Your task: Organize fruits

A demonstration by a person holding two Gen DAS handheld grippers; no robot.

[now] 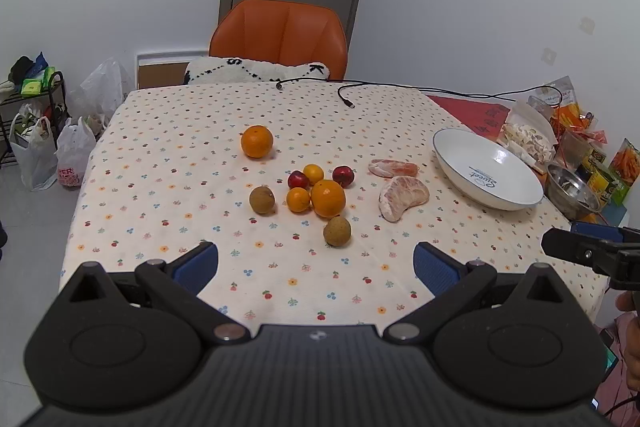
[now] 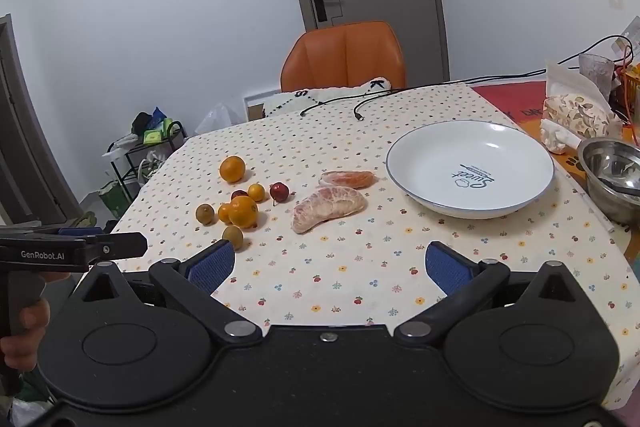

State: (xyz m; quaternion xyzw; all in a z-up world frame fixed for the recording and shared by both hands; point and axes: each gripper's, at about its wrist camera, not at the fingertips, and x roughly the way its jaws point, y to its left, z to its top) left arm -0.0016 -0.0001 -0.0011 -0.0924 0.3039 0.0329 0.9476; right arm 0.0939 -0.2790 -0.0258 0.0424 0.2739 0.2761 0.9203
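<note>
Several fruits lie on the flowered tablecloth (image 1: 168,163): a lone orange (image 1: 257,141), a cluster with a bigger orange (image 1: 328,198), small oranges, two red fruits (image 1: 343,175) and two brown fruits (image 1: 337,231). Two peeled citrus pieces (image 1: 403,201) lie right of the cluster. An empty white bowl (image 1: 486,167) (image 2: 470,167) stands further right. My left gripper (image 1: 316,263) is open above the near table edge, short of the brown fruit. My right gripper (image 2: 328,267) is open too, with nothing between its fingers, in front of the peeled piece (image 2: 328,207).
A steel bowl (image 2: 612,175) and snack bags (image 2: 576,115) crowd the table's right side. Two black cables (image 1: 348,95) lie at the far edge. An orange chair (image 1: 280,35) stands behind the table. Shopping bags (image 1: 52,155) and a rack sit on the floor at left.
</note>
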